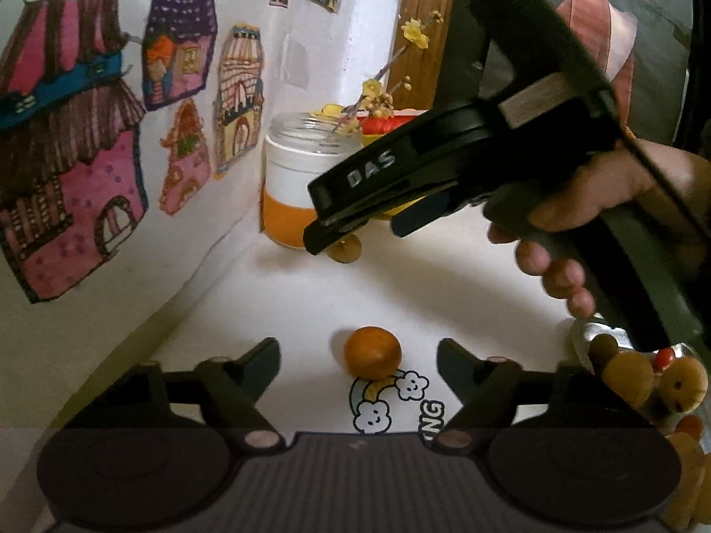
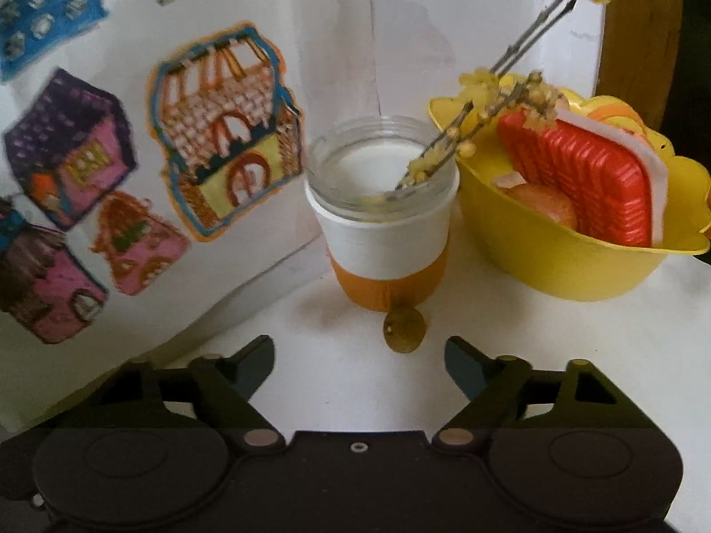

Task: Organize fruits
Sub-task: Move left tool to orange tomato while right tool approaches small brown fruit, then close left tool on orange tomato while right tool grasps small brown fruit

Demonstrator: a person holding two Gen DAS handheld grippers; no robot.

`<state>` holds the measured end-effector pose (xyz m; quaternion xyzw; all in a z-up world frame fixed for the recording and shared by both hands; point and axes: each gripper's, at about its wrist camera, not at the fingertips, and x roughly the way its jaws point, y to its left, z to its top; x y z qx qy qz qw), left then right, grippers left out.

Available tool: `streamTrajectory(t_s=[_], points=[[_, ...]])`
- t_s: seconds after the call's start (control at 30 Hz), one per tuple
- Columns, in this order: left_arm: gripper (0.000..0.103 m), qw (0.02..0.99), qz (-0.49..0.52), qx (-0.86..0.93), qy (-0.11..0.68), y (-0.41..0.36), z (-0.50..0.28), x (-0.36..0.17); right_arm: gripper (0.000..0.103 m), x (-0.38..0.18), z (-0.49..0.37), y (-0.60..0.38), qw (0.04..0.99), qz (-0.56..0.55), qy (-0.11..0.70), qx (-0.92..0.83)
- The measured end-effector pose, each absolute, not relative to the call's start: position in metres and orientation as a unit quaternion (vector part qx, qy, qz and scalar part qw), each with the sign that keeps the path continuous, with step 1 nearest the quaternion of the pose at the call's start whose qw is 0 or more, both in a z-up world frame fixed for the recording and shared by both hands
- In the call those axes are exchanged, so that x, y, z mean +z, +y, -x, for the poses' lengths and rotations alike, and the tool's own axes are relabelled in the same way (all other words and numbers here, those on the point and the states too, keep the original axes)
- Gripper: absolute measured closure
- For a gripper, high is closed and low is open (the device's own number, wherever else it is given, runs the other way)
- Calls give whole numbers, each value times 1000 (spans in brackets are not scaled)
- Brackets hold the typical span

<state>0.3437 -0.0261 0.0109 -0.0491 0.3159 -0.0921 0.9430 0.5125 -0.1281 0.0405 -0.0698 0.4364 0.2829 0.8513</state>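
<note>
A small round orange fruit is framed on the white tabletop between the wide-spread left gripper, while the right gripper, likewise spread wide and empty, is aimed at a yellow scalloped plastic bowl.

One small orange sits at lower centre of the left wrist view. One glass jar and one yellow bowl stand in the right wrist view. Two plush bears crowd the lower right edge.
</note>
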Motion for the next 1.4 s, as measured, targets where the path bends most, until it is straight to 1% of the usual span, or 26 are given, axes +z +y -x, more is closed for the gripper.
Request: streamTrajectory(t_s=[0.03,0.17,0.2,0.3,0.37,0.47,0.57,0.67,0.7,0.73,0.8,1.4], points=[[28,943,51,-93,316,-25,-344,10,29,37,-515,-128,852,71,437,280],[42,942,57,-95,316,-25,-346,9,43,31,-524,-129,855,73,436,272],[43,942,57,-96,318,-24,-347,8,45,30,-527,-130,856,71,435,268],[51,939,59,-101,323,-26,-351,4,49,27,-534,-131,855,66,439,268],[58,938,60,-105,324,-27,-352,2,52,22,-538,-131,855,66,440,267],[62,937,63,-106,327,-25,-356,-1,56,19,-540,-132,854,66,443,266],[63,937,68,-107,326,-24,-356,-1,59,13,-543,-130,854,66,442,265],[66,937,74,-112,324,-23,-359,-1,64,11,-546,-130,855,64,442,263],[67,936,75,-114,324,-23,-360,-2,67,10,-547,-129,855,65,442,262],[71,936,77,-116,324,-23,-358,-2,69,9,-547,-130,856,66,442,262],[71,936,76,-117,323,-23,-358,-2,75,7,-547,-129,857,67,441,260],[73,937,67,-106,327,-28,-352,2,75,13,-487,-142,849,82,452,261]])
